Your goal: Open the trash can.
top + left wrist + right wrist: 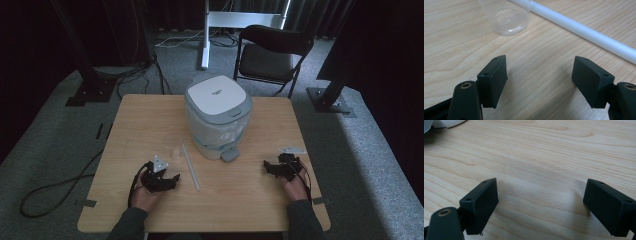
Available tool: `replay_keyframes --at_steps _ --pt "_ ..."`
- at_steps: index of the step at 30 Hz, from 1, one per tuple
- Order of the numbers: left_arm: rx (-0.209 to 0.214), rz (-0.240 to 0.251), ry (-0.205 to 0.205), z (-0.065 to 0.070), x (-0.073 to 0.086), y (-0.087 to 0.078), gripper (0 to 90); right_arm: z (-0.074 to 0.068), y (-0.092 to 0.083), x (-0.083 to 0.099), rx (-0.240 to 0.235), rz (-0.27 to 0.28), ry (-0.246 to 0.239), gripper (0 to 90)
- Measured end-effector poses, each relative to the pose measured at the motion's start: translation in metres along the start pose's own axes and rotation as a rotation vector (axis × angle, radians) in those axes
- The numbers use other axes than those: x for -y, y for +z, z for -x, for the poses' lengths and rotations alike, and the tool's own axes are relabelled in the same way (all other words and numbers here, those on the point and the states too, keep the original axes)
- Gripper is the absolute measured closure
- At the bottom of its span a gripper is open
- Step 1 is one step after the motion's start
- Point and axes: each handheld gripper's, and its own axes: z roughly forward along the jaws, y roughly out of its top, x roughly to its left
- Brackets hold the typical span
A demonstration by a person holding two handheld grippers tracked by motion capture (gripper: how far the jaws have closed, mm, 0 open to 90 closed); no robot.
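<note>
A white and grey lidded bin (218, 114) stands shut at the middle of the wooden table (140, 125), its pedal facing me. A clear plastic cup (505, 16) lies on its side just beyond my left gripper (540, 73), with a long white tube (584, 31) beside it. In the high view the cup (175, 149) and tube (190, 167) lie left of the bin. My left gripper (167, 181) rests open on the table at the near left, nothing between its jaws. My right gripper (272, 167) rests open at the near right; in its own view the right gripper (541, 202) has bare wood between the jaws.
A black folding chair (272, 52) stands behind the table, with a white stand (205, 35) farther back. Black frame posts (82, 65) and cables (55, 187) sit on the grey carpet to the left; another post base (330, 97) is at the right.
</note>
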Motion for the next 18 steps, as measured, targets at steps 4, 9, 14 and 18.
replay_keyframes --at_steps 4,9,14,18 --pt "0.0 0.0 -0.001 0.0001 -0.0001 0.0001 28.5 -0.0001 0.0 0.0 0.001 0.0 0.001 11.9" --pt "-0.002 0.001 -0.003 0.0003 0.0001 0.0 28.5 -0.0021 0.0006 -0.0005 0.013 0.002 0.013 12.2" --pt "-0.002 0.001 -0.003 0.0003 0.0 0.0001 28.5 -0.0022 0.0006 -0.0005 0.004 0.001 0.005 12.3" --pt "-0.002 0.001 -0.003 0.0003 -0.0002 0.0002 28.5 -0.0016 0.0008 -0.0009 0.001 0.005 0.003 13.7"
